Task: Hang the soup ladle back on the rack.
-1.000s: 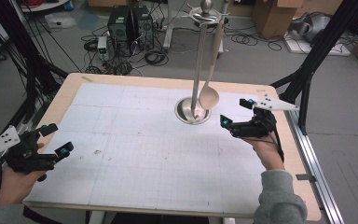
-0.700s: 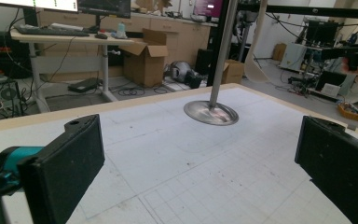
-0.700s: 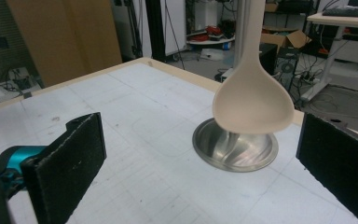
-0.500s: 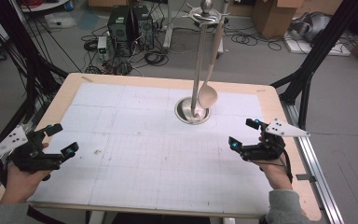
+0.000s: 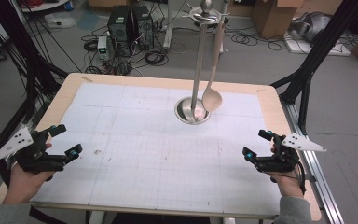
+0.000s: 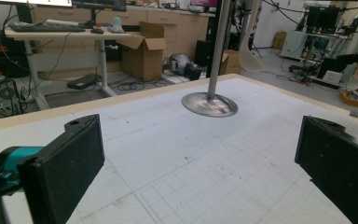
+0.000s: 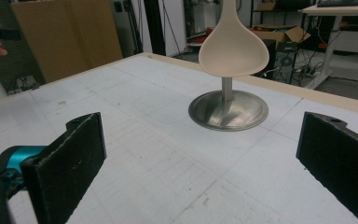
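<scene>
I'm holding both the left gripper (image 5: 67, 140) and right gripper (image 5: 256, 143) wide open, gripping nothing; the spoon (image 5: 212, 98) is hanging on its stand (image 5: 192, 112), so I'm guessing reaching for it comes next.

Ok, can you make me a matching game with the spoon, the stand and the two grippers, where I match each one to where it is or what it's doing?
Things:
1. spoon
2. stand
3. left gripper
4. right gripper

Places or states:
A. open, near the table's right edge
B. hanging from a hook, bowl down
C. upright on a round metal base on the table
D. open, near the table's left edge

Pairs: 1-B, 2-C, 3-D, 4-A
</scene>
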Demonstrator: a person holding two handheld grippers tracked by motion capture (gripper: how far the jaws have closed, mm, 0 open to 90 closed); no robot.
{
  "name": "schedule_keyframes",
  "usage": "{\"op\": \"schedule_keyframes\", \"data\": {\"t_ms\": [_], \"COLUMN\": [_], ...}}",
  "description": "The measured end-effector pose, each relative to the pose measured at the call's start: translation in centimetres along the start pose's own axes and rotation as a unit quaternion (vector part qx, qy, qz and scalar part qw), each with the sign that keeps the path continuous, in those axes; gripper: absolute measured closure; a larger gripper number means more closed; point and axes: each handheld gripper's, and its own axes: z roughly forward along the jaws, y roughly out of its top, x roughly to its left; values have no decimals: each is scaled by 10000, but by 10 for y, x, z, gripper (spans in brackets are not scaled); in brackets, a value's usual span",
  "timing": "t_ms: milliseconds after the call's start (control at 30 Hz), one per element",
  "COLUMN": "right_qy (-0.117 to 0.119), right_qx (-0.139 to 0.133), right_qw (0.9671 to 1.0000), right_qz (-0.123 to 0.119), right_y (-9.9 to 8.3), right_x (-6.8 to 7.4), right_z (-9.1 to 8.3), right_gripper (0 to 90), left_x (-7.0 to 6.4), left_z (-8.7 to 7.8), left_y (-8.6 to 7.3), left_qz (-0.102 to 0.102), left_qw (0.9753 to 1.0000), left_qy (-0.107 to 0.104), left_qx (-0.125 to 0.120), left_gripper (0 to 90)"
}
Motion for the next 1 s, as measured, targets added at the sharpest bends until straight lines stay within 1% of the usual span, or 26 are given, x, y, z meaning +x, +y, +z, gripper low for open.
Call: {"op": "schedule_keyframes", "data": {"t_ms": [167, 200, 233, 300, 400, 467, 500, 600, 733, 767, 800, 833, 933, 1000], "right_qy": [-79, -87, -130, -287, -359, -449, -454, -515, -615, -711, -860, -911, -936, -914], "right_qx": [-6, 2, 39, 102, 84, 61, 40, -40, 8, 27, 10, 13, -3, -45], "right_qw": [10000, 9999, 9999, 9995, 9993, 9990, 9990, 9987, 9981, 9975, 9962, 9958, 9956, 9958], "right_qz": [-30, -69, -63, -95, -42, -39, -29, -39, -48, -58, -126, -122, -68, -44], "right_y": [-5, -6, -7, -10, -17, -20, -20, -22, -28, -29, -32, -33, -38, -38], "right_x": [-1, -1, -1, -1, -3, -3, -3, -3, -3, -3, -3, -3, -5, -5], "right_z": [-17, -19, -22, -26, -29, -33, -35, -41, -47, -49, -51, -52, -57, -62], "right_gripper": [0, 0, 0, 0, 0, 0, 0, 0, 0, 0, 0, 0, 0, 0], "left_x": [0, 0, 0, -2, -3, -3, -3, 0, 2, 3, 3, 3, 5, 7], "left_z": [0, 0, 1, 2, 5, 5, 5, 5, 2, 0, 0, -1, -5, -7], "left_y": [-2, -2, -2, -2, -3, -4, -5, -8, -11, -11, -11, -11, -11, -12], "left_qz": [-10, -40, -67, -44, 19, 19, 16, 1, -79, -121, -138, -144, -137, -159], "left_qw": [10000, 10000, 10000, 10000, 10000, 10000, 10000, 10000, 9999, 9999, 9999, 9998, 9998, 9996], "left_qy": [12, 17, 7, -16, -49, -53, -47, 0, 65, 62, 78, 102, 155, 217], "left_qx": [14, 7, -3, 5, 31, 50, 46, 59, 3, -17, -35, -52, -51, -70], "left_gripper": [18, 18, 18, 18, 18, 18, 18, 18, 18, 18, 18, 18, 18, 18]}}
